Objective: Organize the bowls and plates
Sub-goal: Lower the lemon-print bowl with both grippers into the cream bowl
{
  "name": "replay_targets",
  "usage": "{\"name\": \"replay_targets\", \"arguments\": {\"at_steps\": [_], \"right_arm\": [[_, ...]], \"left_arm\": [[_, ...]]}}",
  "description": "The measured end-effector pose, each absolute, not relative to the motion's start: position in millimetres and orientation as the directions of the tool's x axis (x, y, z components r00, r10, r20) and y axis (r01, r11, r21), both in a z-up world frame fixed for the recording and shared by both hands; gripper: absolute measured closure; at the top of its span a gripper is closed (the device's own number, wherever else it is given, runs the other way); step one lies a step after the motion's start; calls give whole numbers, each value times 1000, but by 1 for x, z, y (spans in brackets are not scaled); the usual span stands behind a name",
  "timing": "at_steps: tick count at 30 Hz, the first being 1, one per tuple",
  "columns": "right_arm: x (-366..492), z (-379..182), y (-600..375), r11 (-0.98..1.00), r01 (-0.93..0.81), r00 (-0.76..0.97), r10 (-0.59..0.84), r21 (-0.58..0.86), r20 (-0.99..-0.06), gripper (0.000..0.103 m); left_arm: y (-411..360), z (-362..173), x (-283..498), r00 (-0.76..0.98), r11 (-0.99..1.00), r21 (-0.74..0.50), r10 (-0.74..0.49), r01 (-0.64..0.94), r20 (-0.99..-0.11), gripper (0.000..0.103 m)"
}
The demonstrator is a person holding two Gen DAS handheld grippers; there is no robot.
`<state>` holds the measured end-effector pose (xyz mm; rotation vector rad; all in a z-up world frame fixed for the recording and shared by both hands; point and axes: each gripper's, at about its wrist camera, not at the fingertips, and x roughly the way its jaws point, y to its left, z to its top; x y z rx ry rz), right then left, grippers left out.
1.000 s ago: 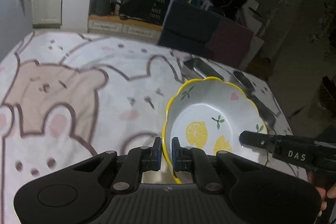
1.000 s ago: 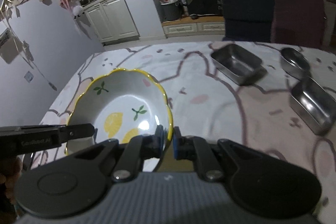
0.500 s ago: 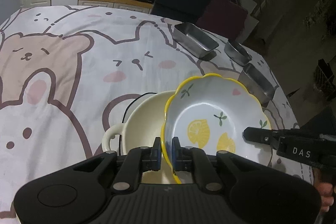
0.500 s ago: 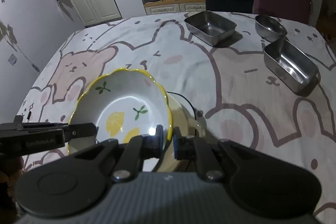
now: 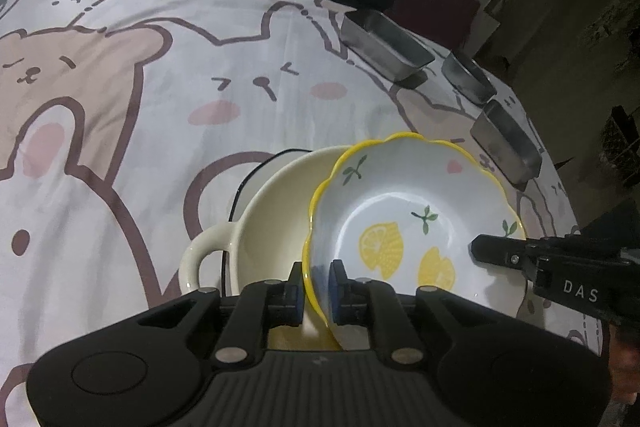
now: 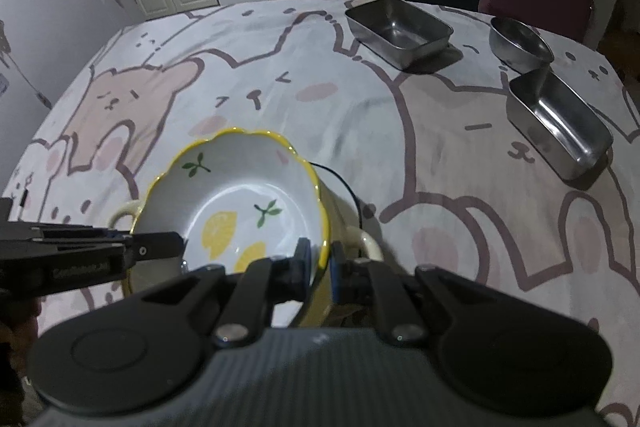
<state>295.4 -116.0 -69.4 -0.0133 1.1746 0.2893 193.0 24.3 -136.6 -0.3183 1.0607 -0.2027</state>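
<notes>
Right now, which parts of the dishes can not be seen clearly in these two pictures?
- Cream bowl: both views, mostly covered by the lemon bowl; whether they touch is unclear.
- Lemon bowl's near rim: hidden behind each tool's body.
- Small round steel bowl: left view, inside not visible.
- Left tool opening, rim between.

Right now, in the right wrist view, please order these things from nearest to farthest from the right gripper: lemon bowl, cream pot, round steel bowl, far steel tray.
1. Lemon bowl: its rim is between the right gripper's fingers.
2. Cream pot: directly under the bowl.
3. Round steel bowl: far right.
4. Far steel tray: far centre; too close to call against the round bowl.
</notes>
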Motion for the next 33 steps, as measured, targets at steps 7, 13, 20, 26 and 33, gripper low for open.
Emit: {"name": "replay_targets", "arguments": {"at_steps": [7, 13, 20, 26, 33], "right_arm": [[299, -73, -115, 967, -231, 348, 184, 106, -919, 92], [300, -73, -115, 968, -232, 352, 179, 99, -919, 92], [297, -72, -109, 963, -261, 360, 164, 70, -918, 92], [295, -70, -108, 961, -268, 365, 160, 61, -917, 92], [293, -68, -105, 956, -292, 377, 151, 38, -914, 92]], "left_arm": [[16, -146, 197, 451, 945, -326, -303, 28, -840, 86], [14, -146, 197, 451, 949, -313, -295, 36, -842, 86], [3, -147, 198, 444, 971, -225, -237, 80, -864, 81], [1, -145, 198, 439, 974, -210, -226, 84, -869, 80], [-2, -144, 197, 441, 978, -180, -206, 101, -873, 79]]}}
